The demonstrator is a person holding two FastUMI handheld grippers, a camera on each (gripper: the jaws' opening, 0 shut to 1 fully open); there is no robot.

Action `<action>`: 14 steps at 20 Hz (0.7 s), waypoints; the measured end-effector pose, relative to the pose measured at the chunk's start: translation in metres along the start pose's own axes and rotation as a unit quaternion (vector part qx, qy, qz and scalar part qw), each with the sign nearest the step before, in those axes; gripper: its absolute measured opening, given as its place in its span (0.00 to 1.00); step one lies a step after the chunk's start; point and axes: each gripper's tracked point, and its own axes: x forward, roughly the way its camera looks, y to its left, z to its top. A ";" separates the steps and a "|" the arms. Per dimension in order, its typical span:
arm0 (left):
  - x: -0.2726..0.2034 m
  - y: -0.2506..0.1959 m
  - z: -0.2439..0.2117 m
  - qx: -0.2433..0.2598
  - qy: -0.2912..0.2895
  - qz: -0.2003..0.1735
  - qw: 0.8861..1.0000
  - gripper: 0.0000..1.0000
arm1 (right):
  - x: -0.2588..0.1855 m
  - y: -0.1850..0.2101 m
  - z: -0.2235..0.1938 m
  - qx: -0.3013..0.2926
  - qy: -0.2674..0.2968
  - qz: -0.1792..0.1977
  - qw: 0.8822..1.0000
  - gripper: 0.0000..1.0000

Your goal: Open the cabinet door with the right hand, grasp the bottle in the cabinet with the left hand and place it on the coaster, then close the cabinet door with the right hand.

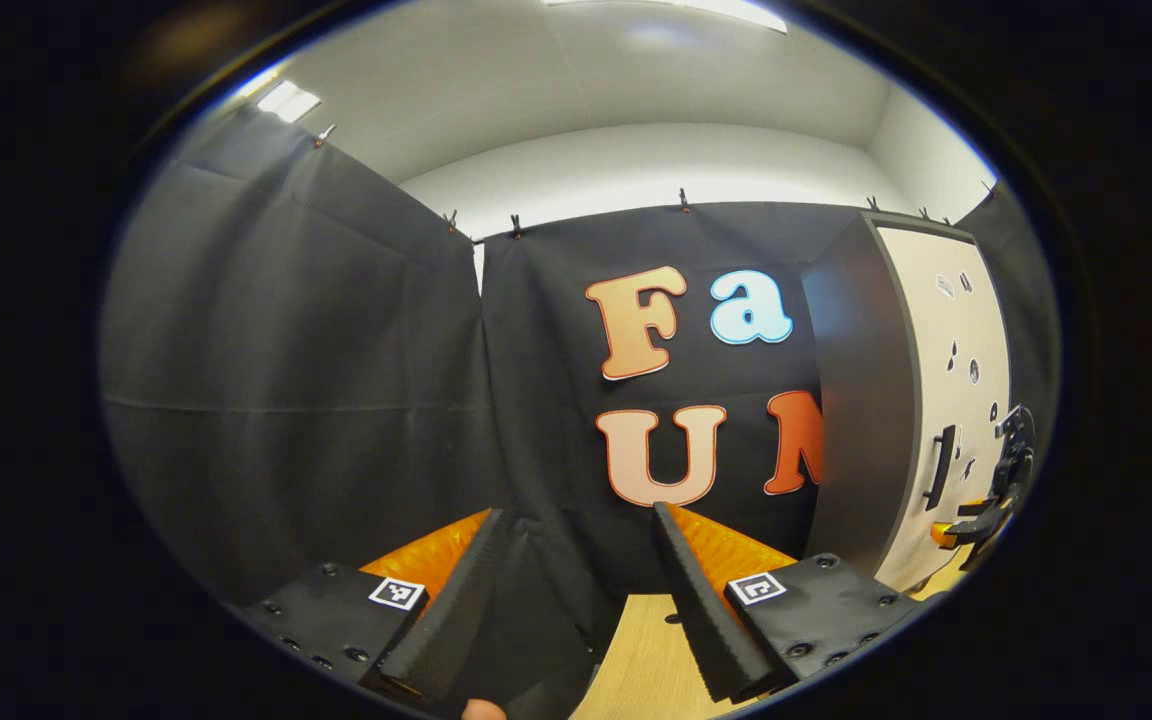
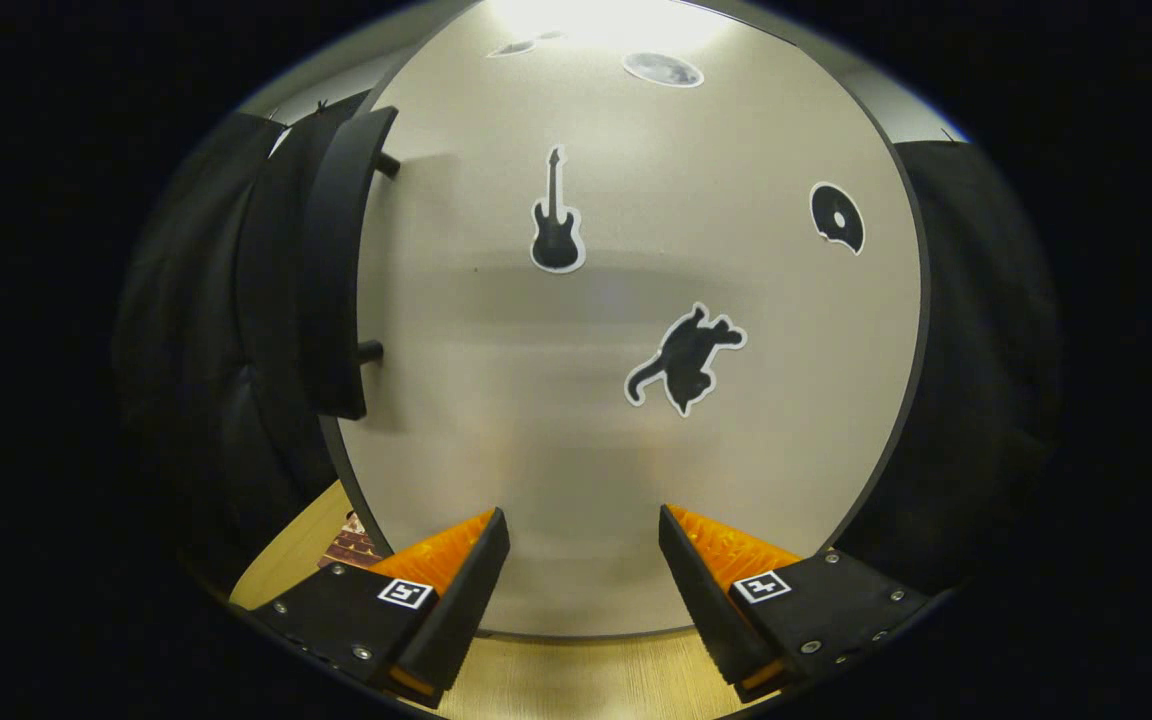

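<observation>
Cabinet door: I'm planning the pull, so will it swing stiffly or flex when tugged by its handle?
The cabinet door looks like a flat rigid panel, so probably no flex. Its bar handle sits on two posts near one edge, likely giving easy leverage.

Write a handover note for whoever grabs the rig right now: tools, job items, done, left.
Left tool: open, empty, low over the wooden table, facing the booth wall.
Right tool: open, empty, facing the cabinet door, not on the handle; in the left gripper view it sits near the door.
Cabinet: door looks shut; stickers on its front.
Done: nothing yet.
Left: right tool opens the door by the handle, left takes the bottle to the coaster, right closes the door.
</observation>
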 end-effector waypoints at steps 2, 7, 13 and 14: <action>0.001 -0.002 0.001 0.000 0.000 -0.003 1.000 0.94 | -0.015 -0.009 0.020 -0.002 -0.009 0.002 1.000 0.94; 0.006 -0.012 0.004 -0.005 -0.004 -0.015 1.000 0.95 | -0.063 -0.033 0.077 -0.028 -0.043 0.005 0.999 0.94; 0.011 -0.025 0.010 -0.013 -0.010 -0.032 0.999 0.95 | -0.132 -0.053 0.148 -0.028 -0.105 0.009 0.994 0.95; 0.010 -0.025 0.011 -0.014 -0.011 -0.034 0.999 0.95 | -0.144 -0.059 0.158 -0.030 -0.115 0.005 0.993 0.95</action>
